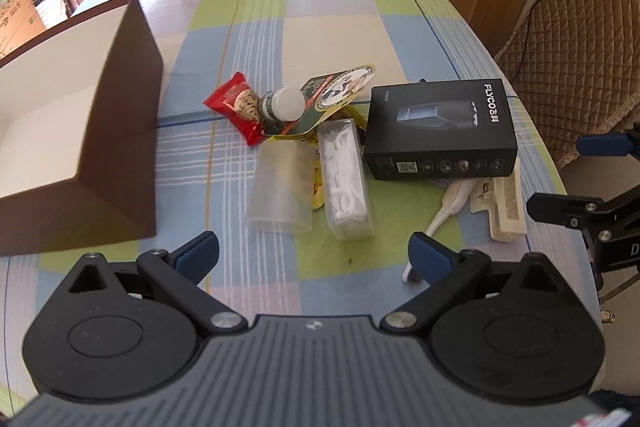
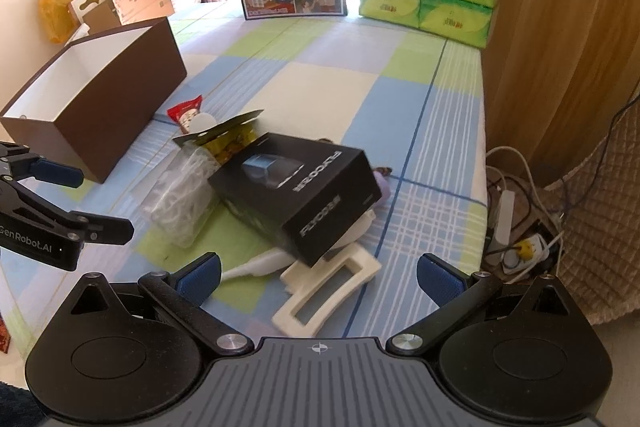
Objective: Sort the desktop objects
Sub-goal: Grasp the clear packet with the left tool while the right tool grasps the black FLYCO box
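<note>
The black box (image 1: 439,128) lies flat in the pile on the checked cloth (image 1: 328,35), its long side running left to right, resting on white plastic bits (image 1: 505,199). The left gripper (image 1: 313,254) and right gripper (image 2: 319,275) are both spread wide, holding nothing. The brown box (image 1: 120,131) sits left.

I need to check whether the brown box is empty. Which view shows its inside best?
The right wrist view: the brown box shows its whole open top and white interior, though the floor stays hidden. The left wrist view crops the box at the frame edge.

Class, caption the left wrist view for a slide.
Open left claw hovers before a clutter pile beside the empty brown box.
</note>
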A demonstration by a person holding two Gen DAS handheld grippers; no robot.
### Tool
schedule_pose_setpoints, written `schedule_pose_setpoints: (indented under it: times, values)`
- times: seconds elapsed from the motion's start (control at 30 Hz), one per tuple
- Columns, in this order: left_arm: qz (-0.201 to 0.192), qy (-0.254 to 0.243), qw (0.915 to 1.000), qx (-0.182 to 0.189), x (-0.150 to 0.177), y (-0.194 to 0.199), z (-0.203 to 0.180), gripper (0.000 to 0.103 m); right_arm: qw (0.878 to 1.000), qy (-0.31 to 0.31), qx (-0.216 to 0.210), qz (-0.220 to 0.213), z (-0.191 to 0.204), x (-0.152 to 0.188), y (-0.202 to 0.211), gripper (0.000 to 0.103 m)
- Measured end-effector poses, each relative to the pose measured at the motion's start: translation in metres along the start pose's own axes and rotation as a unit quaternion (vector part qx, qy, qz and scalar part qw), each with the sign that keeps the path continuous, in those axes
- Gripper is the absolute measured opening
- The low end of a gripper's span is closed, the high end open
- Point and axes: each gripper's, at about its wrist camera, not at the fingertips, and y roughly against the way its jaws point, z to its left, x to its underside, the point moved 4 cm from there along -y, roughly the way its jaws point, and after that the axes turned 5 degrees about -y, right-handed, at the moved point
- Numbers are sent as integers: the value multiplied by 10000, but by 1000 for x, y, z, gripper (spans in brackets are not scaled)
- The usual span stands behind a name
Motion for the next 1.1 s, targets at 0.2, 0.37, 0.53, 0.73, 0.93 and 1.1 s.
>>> schedule_pose_setpoints:
  times: [0.2,0.37,0.53,0.73,0.93,1.1]
  values:
    - [7,-124,9998,164,-11,-18,-3,92,10000,31,-30,-27,-8,-6,-9,101]
    - [19,-194,9995,267,-19,-30,-5,86,10000,-28,-14,8,-14,-8,-14,101]
    - [67,-270,9991,327,-26,-41,-7,76,9999,-89,27,38,-20,-8,-16,101]
    - [144,-318,9987,358,-31,-53,-12,57,9998,-153,59,66,-27,-6,-17,101]
    - [145,-346,9986,373,-32,-63,-16,31,10000,-76,-7,29,-26,-7,-16,101]
    - [-34,-341,9987,374,-30,-59,-17,26,9993,315,-155,-99,-18,-11,-15,101]
